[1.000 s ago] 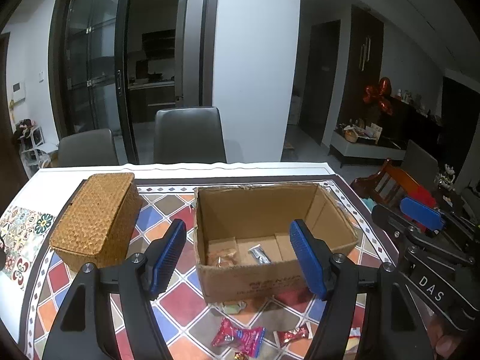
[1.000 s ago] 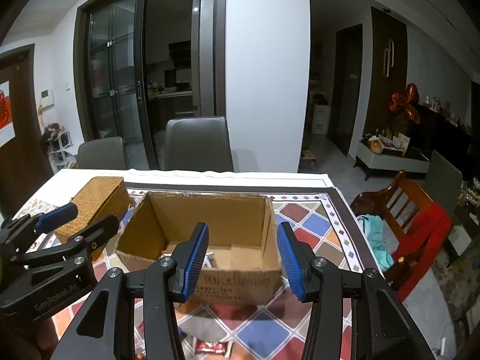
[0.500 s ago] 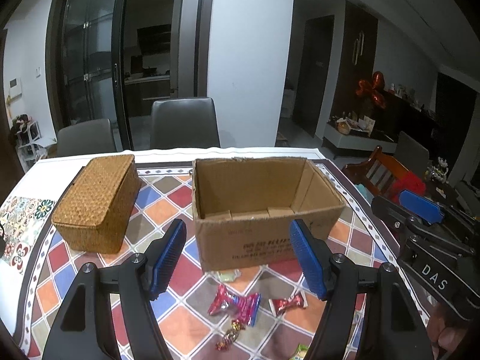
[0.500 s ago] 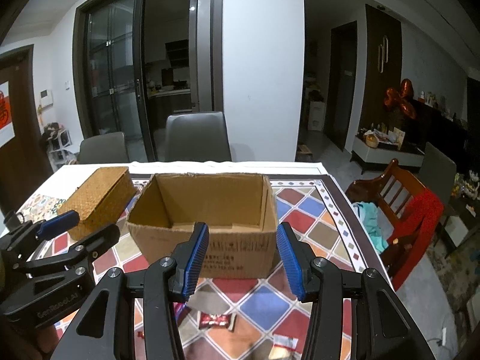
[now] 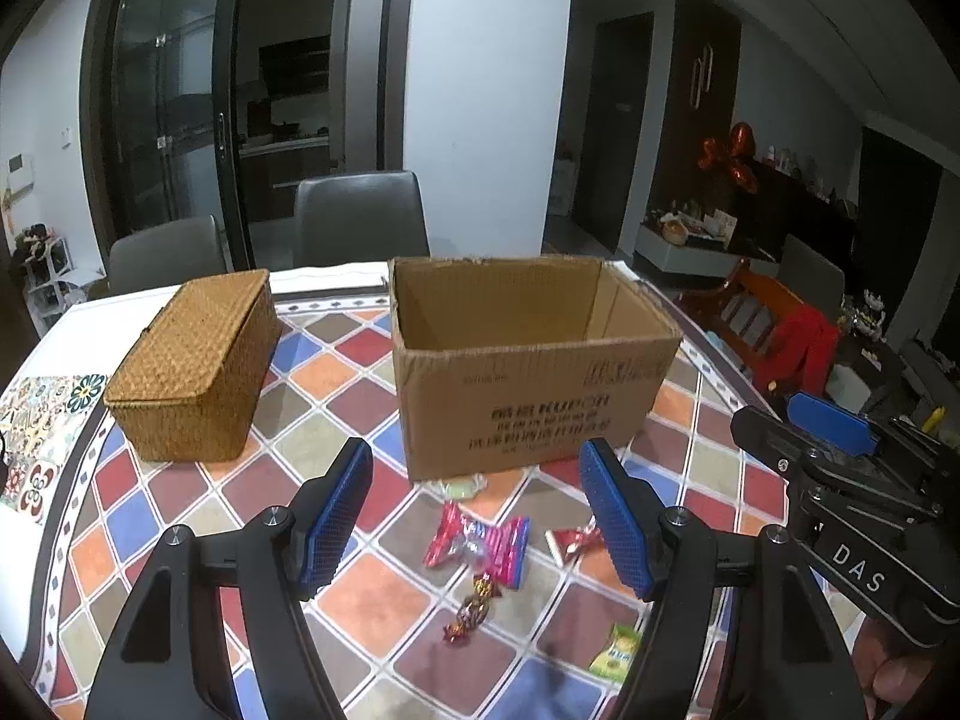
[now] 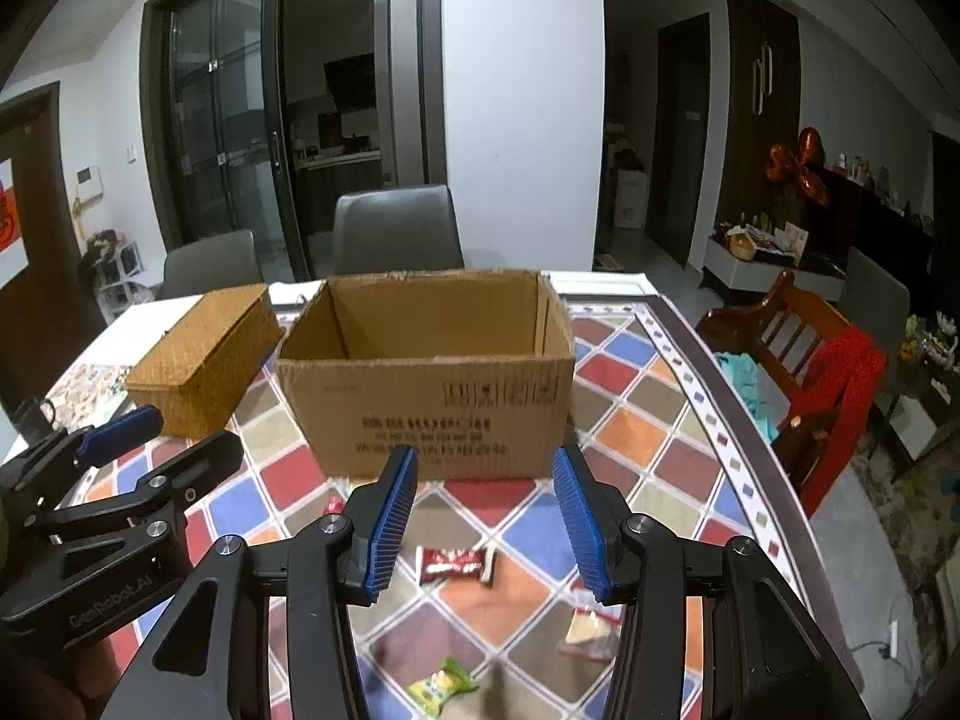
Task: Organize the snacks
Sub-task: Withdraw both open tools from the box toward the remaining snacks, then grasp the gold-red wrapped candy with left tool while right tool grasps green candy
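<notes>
An open cardboard box [image 5: 528, 372] [image 6: 426, 396] stands on the tiled tablecloth. Loose wrapped snacks lie in front of it: a pink-blue pack [image 5: 480, 546], a small gold-red candy [image 5: 471, 609], a red candy [image 5: 573, 540], a green-yellow pack [image 5: 615, 654] [image 6: 441, 684], a dark red pack [image 6: 453, 564] and a pale clear pack [image 6: 588, 630]. My left gripper [image 5: 477, 528] is open and empty above the snacks. My right gripper [image 6: 486, 531] is open and empty, held over the dark red pack.
A closed wicker basket [image 5: 192, 360] [image 6: 204, 354] stands left of the box. Grey chairs [image 5: 360, 216] stand behind the table. A wooden chair with red cloth [image 6: 822, 384] is off the table's right edge [image 6: 750, 420].
Both grippers have drawn back and down from over the box toward the near side of the table. The box inside is out of sight and the loose snacks have come into view.
</notes>
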### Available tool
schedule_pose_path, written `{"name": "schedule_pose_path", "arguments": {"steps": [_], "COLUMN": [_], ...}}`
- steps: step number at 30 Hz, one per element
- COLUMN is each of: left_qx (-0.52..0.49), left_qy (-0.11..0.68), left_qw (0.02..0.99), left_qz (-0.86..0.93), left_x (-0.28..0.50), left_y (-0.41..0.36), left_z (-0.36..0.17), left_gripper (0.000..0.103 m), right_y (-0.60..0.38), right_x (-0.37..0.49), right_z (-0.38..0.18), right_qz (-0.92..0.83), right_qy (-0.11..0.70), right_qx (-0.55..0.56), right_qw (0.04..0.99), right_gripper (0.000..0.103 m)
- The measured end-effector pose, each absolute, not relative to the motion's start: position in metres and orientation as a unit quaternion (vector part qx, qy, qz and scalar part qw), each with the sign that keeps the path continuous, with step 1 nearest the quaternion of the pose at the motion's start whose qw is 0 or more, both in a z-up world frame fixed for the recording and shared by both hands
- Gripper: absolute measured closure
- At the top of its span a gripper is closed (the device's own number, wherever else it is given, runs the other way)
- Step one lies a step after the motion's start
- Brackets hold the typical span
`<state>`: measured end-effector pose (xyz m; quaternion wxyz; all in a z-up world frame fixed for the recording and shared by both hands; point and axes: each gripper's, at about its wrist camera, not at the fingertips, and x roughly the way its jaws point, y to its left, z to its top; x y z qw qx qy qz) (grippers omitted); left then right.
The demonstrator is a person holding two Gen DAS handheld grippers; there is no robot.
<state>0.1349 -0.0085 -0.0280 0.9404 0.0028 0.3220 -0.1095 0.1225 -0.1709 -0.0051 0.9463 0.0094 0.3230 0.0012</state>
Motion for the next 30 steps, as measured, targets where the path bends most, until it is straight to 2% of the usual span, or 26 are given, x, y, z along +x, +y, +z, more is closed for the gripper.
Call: {"name": "schedule_pose_path", "arguments": {"steps": [30], "left_qx": [0.076], "left_qy": [0.380], "left_qw": [0.896], "left_qz": [-0.215], "left_x": [0.139], "left_y": [0.005], "left_z": [-0.116], "left_gripper": [0.033], "right_y": [-0.140], "right_x": [0.076], "right_z": [-0.097], "right_qz": [-0.135], "right_qy": [0.377], "right_qx": [0.080], "right_qw": [0.913], "right_gripper": [0.054]}}
